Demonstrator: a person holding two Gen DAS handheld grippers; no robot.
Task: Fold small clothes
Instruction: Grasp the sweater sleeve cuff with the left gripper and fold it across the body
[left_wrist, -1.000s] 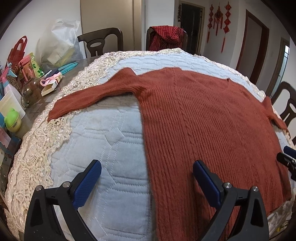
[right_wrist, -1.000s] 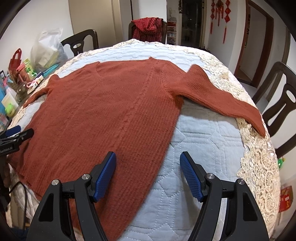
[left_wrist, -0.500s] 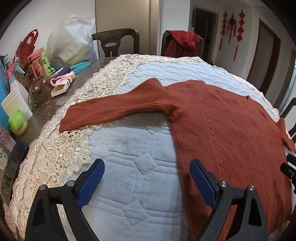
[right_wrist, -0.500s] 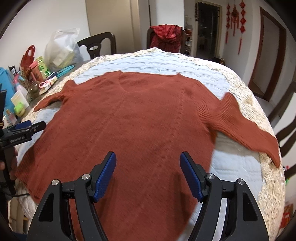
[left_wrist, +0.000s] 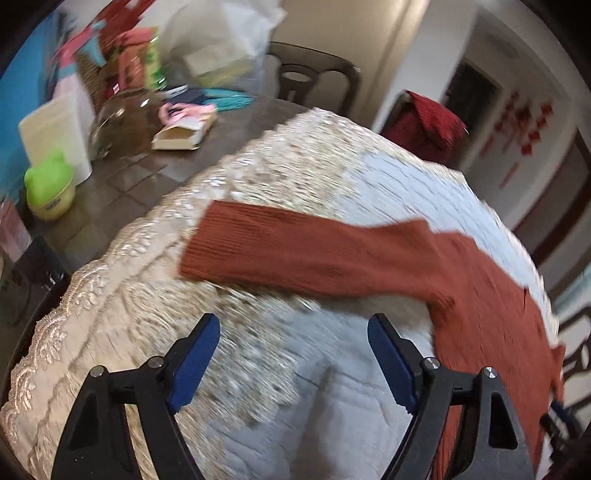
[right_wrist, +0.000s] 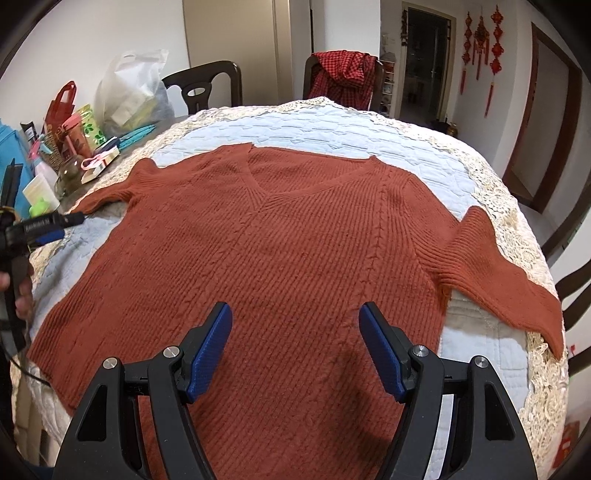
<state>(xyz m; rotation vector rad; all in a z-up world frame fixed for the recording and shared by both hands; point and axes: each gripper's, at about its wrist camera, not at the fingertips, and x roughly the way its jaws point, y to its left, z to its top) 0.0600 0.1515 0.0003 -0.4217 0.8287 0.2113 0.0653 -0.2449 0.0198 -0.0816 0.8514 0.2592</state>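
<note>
So the rust-red knit sweater (right_wrist: 280, 266) is laid out flat, front up, across the middle of the surface (right_wrist: 491, 373), which has a pale blue quilted cover with a lace border (left_wrist: 122, 291). V-neck points toward the far edge, hem hangs right at the near edge. The sleeve on the surface's right side (right_wrist: 506, 273) runs out over the lace toward the near right corner. The other sleeve (left_wrist: 295, 254) stretches toward the left edge, its cuff lying on the lace there.

The left hand-held gripper (left_wrist: 291, 354) is hovering over the bare quilt and lace near that left sleeve, a bit short of the cuff. Its jaws have just been closing in some but there's still a wide gap, and nothing is between the blue pads (left_wrist: 195, 358), just cover below. That view is pretty motion-blurred. From the right camera you can see it at the left edge (right_wrist: 55, 225), with a bit of the person's fingers (right_wrist: 22, 299) on the handle.

The right hand-held gripper (right_wrist: 295, 350) sits over the lower middle of the sweater body, jaws spread wide, not gripping anything as far as I can tell.

Clutter in the far left corner: a green-lidded tub (left_wrist: 50, 184), a glass jar (left_wrist: 118, 125), a white plastic bag (right_wrist: 129, 96). A red checked garment (right_wrist: 343, 77) is draped over a chair past the far edge.
</note>
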